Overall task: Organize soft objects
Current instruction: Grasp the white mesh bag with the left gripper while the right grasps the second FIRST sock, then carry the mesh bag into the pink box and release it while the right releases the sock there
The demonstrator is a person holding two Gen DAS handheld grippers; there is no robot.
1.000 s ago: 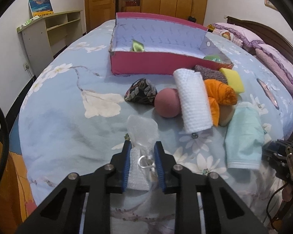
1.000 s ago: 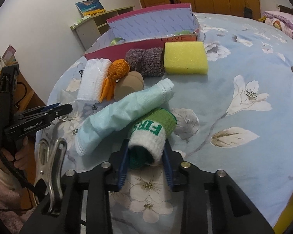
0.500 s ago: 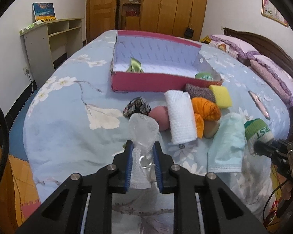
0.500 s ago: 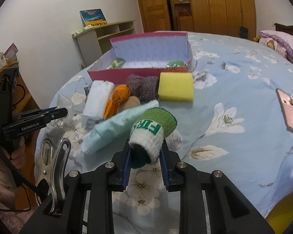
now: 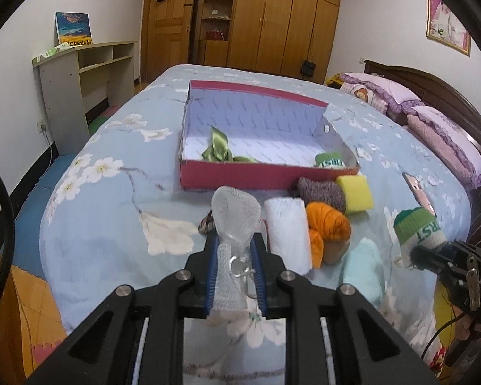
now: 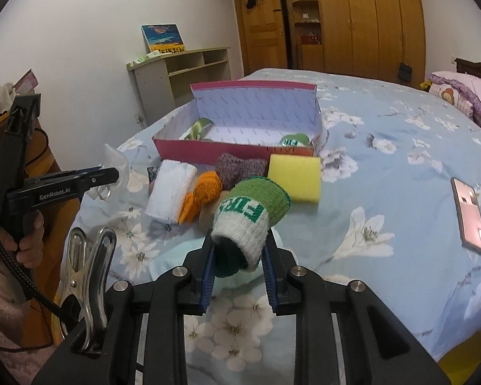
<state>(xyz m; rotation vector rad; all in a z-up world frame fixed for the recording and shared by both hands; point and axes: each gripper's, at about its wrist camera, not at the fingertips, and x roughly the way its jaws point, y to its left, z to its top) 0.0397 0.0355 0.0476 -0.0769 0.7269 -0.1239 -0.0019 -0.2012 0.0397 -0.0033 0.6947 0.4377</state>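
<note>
**Two soft items lifted, box not yet reached**

Both loads were raised off the bed (image 5: 89, 237) since the earlier frame. Left gripper (image 5: 234, 261): clamped on mesh pouch (image 5: 235, 215). Right gripper (image 6: 239, 256): clamped on green-and-white wristband (image 6: 250, 211). Red box (image 5: 266, 178) lay at 12 o'clock; both grips were best kept firm until over it.

White walls; wooden wardrobe (image 5: 272, 22) beyond bed (image 5: 96, 218); pale shelf unit (image 5: 83, 73) left of bed, dark headboard (image 5: 439, 96) right.
</note>
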